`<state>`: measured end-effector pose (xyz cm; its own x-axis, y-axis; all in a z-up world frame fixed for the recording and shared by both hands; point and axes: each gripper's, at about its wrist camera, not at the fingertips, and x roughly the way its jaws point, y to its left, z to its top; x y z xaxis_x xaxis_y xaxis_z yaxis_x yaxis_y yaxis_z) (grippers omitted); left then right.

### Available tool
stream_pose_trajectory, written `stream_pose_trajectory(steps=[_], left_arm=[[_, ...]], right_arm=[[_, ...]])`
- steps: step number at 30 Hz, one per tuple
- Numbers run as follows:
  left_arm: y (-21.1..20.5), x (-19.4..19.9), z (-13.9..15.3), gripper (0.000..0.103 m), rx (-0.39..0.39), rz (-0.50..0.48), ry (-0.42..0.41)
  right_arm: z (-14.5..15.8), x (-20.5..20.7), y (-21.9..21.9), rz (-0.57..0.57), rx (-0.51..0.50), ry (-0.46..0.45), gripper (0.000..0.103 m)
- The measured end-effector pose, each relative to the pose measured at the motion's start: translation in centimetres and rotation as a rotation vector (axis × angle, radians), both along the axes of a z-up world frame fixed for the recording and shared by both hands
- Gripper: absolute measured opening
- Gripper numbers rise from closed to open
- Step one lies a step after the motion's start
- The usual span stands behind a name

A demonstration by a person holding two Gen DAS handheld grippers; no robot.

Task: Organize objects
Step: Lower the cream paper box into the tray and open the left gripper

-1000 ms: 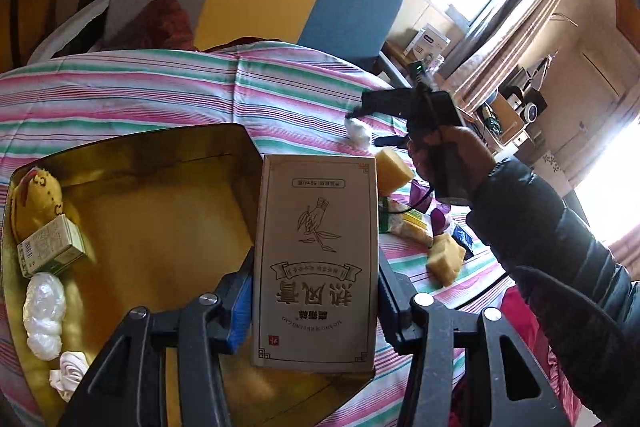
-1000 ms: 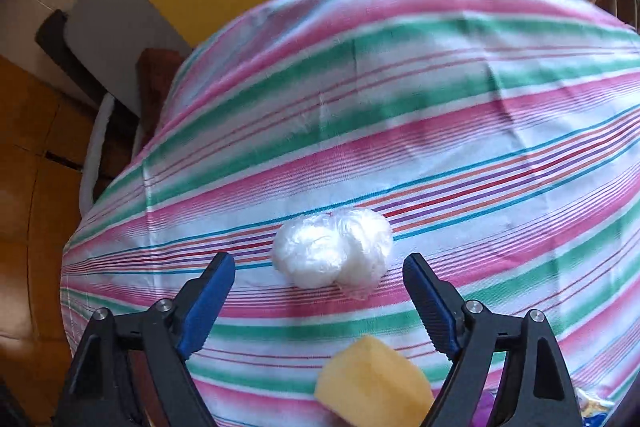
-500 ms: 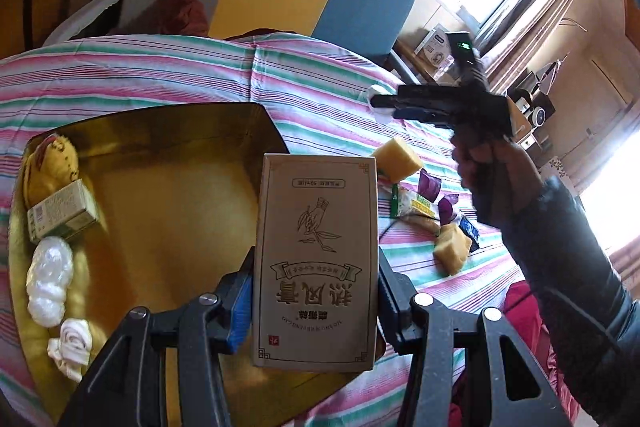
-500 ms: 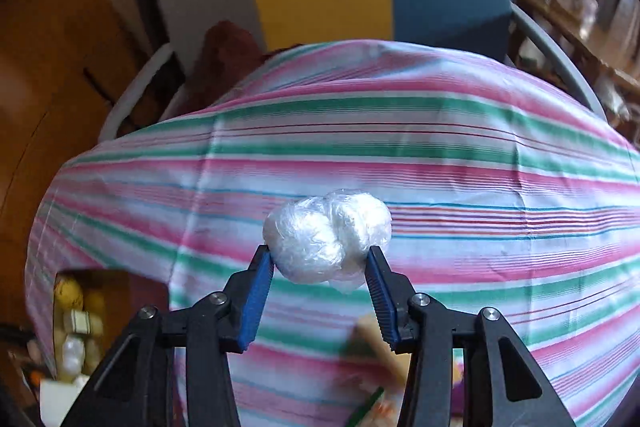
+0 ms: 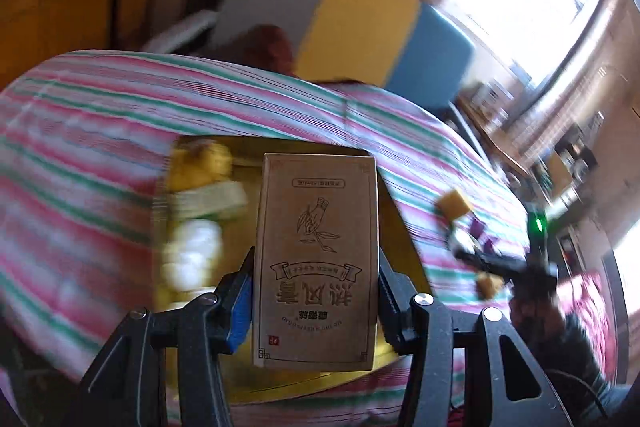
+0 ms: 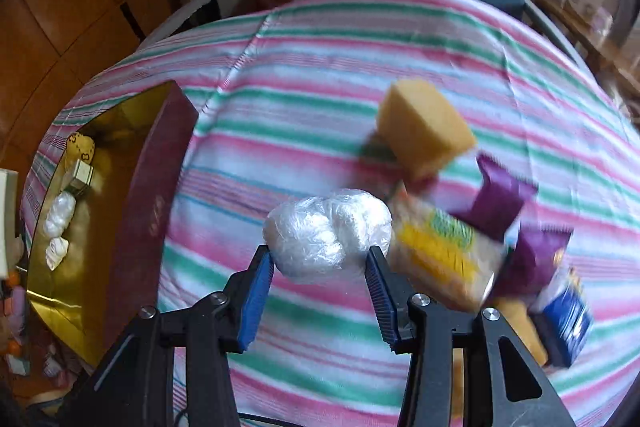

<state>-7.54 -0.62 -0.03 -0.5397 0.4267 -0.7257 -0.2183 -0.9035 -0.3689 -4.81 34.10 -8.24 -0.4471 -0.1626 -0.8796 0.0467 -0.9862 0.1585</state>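
A: Left hand-held gripper [image 5: 316,291] is clamping the tan printed carton [image 5: 316,259] by its two long sides. The carton is standing upright between the blue pads, above the gold-lined tray [image 5: 404,227].

B: Tray contents?

A: Left wrist view is smeared, so only roughly: a yellow item, a pale green small box and a white wrapped lump are lying along the tray's left side. Right wrist view is showing them more clearly, lined up in the tray [image 6: 48,291] near its far wall, with a dark red outer wall facing the worktop.

B: Right side?

A: Right hand-held gripper [image 6: 320,267] is pinching the clear-wrapped white bundle [image 6: 328,235], pads pressing on both flanks, and is holding it above the striped cloth [image 6: 320,67] on the worktop.

B: Loose items?

A: A yellow sponge block [image 6: 424,127], purple packets [image 6: 500,195], a yellow-green packet [image 6: 444,251] and a blue packet [image 6: 568,315] are sitting clustered to the bundle's right.
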Motion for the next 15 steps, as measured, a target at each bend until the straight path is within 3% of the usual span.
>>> stream_pose_trajectory(steps=[3, 5, 12, 15], left_arm=[[-2.3, 0.7, -0.1, 0.052, -0.019, 0.052, -0.008], [-2.6, 1.5, -0.7, 0.052, -0.046, 0.036, -0.02], [0.5, 1.2, -3.5, 0.052, -0.124, -0.065, -0.082], [1.9, 0.5, -5.2, 0.052, -0.171, -0.066, -0.133]], right_arm=[[-0.4, 0.4, -0.4, 0.01, 0.035, 0.012, 0.048], [0.0, 0.3, -0.9, 0.037, 0.023, 0.034, 0.048], [0.5, 0.7, -2.4, 0.098, 0.059, 0.065, 0.048], [0.9, 0.9, -2.4, 0.098, 0.061, 0.079, 0.048]])
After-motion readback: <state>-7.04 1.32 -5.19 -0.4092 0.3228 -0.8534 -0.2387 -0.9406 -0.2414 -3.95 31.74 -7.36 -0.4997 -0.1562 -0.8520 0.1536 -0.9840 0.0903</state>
